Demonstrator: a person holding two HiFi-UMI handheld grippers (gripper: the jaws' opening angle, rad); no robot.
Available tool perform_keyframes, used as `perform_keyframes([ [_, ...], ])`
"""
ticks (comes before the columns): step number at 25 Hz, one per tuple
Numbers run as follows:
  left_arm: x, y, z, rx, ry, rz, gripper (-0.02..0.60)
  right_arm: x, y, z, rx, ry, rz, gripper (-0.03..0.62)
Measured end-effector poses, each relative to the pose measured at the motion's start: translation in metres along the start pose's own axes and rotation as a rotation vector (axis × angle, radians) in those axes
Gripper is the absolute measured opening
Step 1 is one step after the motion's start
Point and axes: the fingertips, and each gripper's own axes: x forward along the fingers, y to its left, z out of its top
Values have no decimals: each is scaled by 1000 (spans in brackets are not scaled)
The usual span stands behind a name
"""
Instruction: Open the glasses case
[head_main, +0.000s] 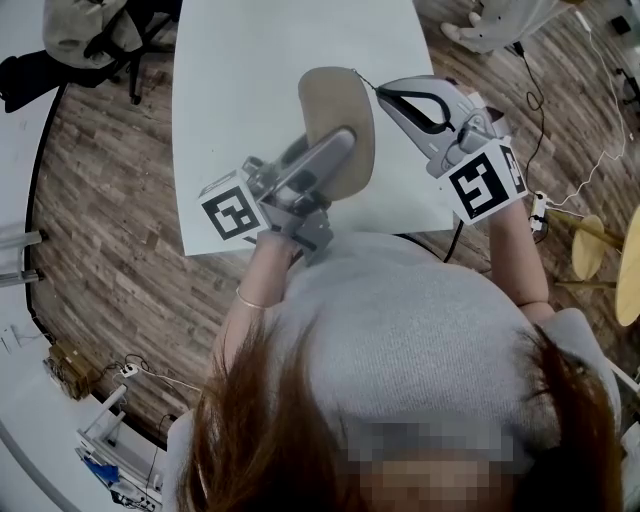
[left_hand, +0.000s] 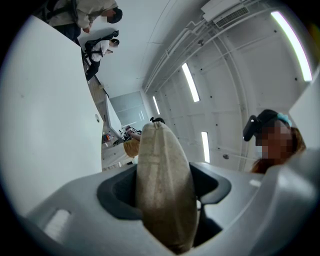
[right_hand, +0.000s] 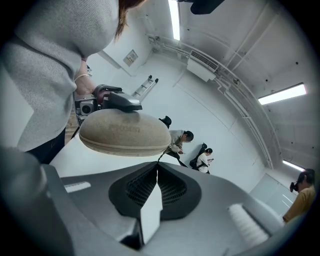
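The beige oval glasses case (head_main: 335, 100) hangs above the white table (head_main: 230, 80), lifted off it. My left gripper (head_main: 340, 145) is shut on the case's near end; in the left gripper view the case (left_hand: 165, 195) stands on edge between both jaws of the left gripper (left_hand: 167, 175). A thin dark zipper pull cord (head_main: 366, 80) runs from the case's far right rim to my right gripper (head_main: 380, 92), which is shut on it. In the right gripper view the case (right_hand: 125, 132) hovers just past the closed right gripper (right_hand: 157, 165), with the cord (right_hand: 161, 157) leading into the jaws.
A black office chair (head_main: 100, 40) stands at the table's far left. Round wooden stools (head_main: 590, 245) and cables lie on the plank floor at right. People (right_hand: 180, 140) stand in the background of the white room.
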Motion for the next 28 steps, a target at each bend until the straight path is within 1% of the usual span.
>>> perform_keyframes([
  [2, 0, 0, -1, 3, -3, 6, 293, -1, 2, 0, 8, -2, 0, 8],
  [5, -1, 0, 2, 29, -9, 16, 293, -3, 3, 1, 9, -2, 3, 8],
  [9, 0, -4, 6, 46, -33, 2, 293, -8, 7, 3, 27, -14, 6, 8],
  [15, 0, -6, 12, 40, -56, -8, 293, -6, 13, 4, 36, -15, 23, 8],
  [19, 0, -3, 10, 34, -47, 3, 293, -8, 16, 3, 43, -20, 29, 8],
  [22, 1, -3, 11, 34, -54, -3, 293, -11, 17, 3, 59, -37, 31, 8],
  [28, 0, -1, 13, 33, -63, 2, 293, -12, 24, 2, 65, -29, 55, 8],
])
